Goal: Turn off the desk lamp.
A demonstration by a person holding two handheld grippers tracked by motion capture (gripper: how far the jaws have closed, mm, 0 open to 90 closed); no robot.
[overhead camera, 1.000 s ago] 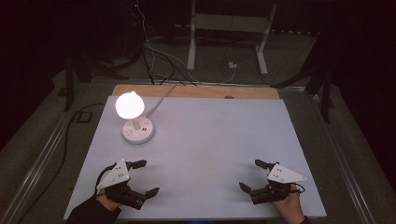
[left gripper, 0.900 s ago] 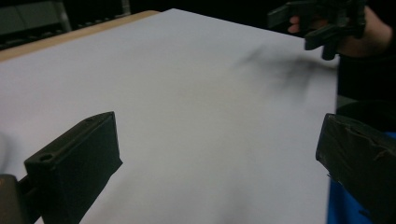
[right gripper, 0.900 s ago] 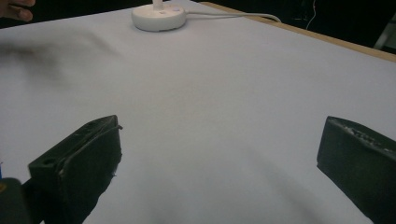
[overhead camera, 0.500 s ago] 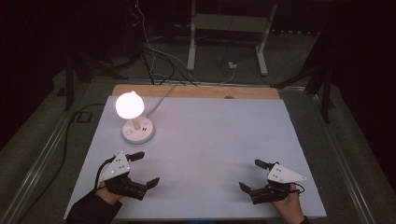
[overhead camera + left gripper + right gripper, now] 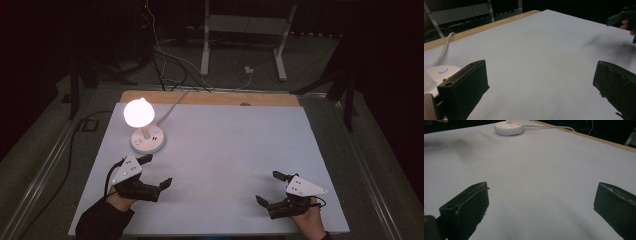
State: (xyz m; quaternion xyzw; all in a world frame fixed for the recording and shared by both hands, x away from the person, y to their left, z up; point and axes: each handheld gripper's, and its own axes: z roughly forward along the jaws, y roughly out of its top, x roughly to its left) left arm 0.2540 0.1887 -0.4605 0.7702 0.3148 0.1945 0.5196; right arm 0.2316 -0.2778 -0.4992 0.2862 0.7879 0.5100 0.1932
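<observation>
A dim lab: loose cables [image 5: 165, 60] on the floor; metal stand [image 5: 240, 35]; white-topped table [image 5: 235, 150].

Wooden table [image 5: 210, 97] topped with a pale grey-white sheet [image 5: 225, 160]. One item on it: small white lamp with glowing round shade [image 5: 139, 113], round base [image 5: 147, 142] at far left. White cable [image 5: 172, 102] runs off the far edge.

My L gripper [image 5: 157, 171] and R gripper [image 5: 272, 189]: both jaws spread wide, nothing btwn them, hands low.

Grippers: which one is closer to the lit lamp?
The left gripper, just in front of the lamp base at the table's left; the right gripper sits far across, at the near right corner.
</observation>
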